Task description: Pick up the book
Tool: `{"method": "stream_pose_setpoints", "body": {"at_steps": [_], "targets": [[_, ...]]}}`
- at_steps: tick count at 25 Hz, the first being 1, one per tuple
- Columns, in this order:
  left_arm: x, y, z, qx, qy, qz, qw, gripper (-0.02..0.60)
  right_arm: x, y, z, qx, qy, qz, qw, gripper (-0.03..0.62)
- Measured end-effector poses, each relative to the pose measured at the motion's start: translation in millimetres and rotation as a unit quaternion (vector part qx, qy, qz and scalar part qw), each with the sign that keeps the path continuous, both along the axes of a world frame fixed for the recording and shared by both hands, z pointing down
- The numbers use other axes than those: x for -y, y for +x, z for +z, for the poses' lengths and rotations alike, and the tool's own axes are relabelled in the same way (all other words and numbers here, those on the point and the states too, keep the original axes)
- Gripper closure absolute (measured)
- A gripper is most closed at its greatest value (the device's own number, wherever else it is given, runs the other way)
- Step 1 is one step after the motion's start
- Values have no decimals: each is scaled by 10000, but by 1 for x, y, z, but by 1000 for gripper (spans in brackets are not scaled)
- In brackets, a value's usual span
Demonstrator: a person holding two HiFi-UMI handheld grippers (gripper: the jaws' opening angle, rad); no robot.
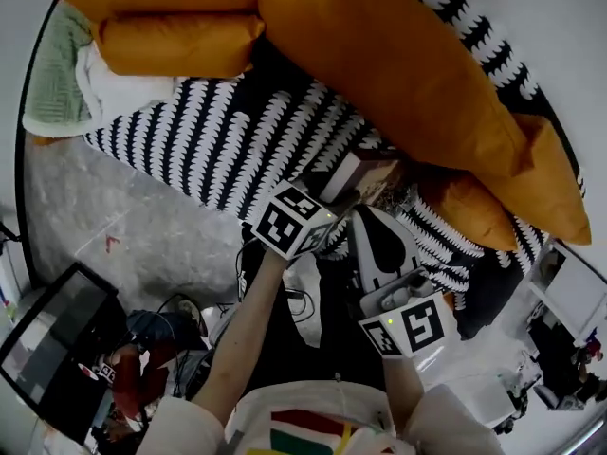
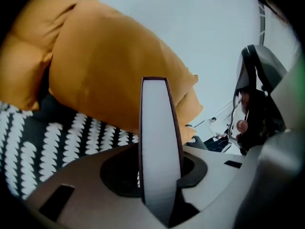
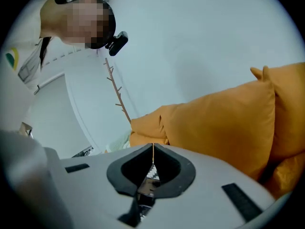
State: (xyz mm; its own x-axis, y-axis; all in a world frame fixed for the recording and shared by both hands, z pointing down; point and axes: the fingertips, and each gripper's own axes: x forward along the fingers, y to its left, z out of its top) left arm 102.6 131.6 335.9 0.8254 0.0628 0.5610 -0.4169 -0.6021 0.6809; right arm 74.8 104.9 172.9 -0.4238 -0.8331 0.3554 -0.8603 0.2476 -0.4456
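Observation:
The book point(image 1: 365, 171) hangs just above the black-and-white patterned blanket point(image 1: 218, 131), in front of the big orange pillow point(image 1: 398, 64). My left gripper point(image 1: 337, 195) reaches it from the lower left. In the left gripper view the book point(image 2: 159, 142) stands edge-on, white pages inside a dark cover, and the left gripper point(image 2: 159, 173) is shut on it. My right gripper point(image 1: 365, 214) comes up to the book from below right. In the right gripper view the right gripper point(image 3: 152, 168) has its jaws together on a thin edge, which looks like the book's cover.
Orange pillows point(image 2: 109, 80) point(image 3: 228, 123) lie along the bed against a white wall. A green and white cloth point(image 1: 66, 74) sits at the bed's far left. Below the bed are grey floor point(image 1: 123, 245), cables and a dark screen point(image 1: 57, 339).

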Motion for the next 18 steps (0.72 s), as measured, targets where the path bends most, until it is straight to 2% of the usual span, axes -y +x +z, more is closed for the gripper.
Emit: {"method": "stream_pose_setpoints", "body": {"at_steps": [3,5,8,10,11,13,16,18], "targets": [[21,-17,-43,406,690,192,9966,434,12,-4,-44,-91,359,-47,9993,579],[31,-29,-78,514,1027,126,9933,434,18,-5,-78,-157,629,-58,9979,579],[42,-46,-143,446,1480,-377,9873,434,19,-4,-131,-295,1045,-50,9941,579],[46,-60,-191,388,1811,-834,9792,434,15,-2,-167,-397,1279,-30,9910,579],[48,-67,-216,353,2012,-1075,9730,434,13,-1,-184,-448,1395,-14,9892,579],[59,-82,-269,238,2522,-1540,9550,433,12,2,-216,-582,1657,32,9845,579],[68,-99,-348,-13,3380,-1984,9200,433,8,5,-261,-819,2052,97,9752,579],[58,-101,-394,-148,3994,-2022,8941,433,-3,8,-289,-902,2315,101,9686,579]]}}
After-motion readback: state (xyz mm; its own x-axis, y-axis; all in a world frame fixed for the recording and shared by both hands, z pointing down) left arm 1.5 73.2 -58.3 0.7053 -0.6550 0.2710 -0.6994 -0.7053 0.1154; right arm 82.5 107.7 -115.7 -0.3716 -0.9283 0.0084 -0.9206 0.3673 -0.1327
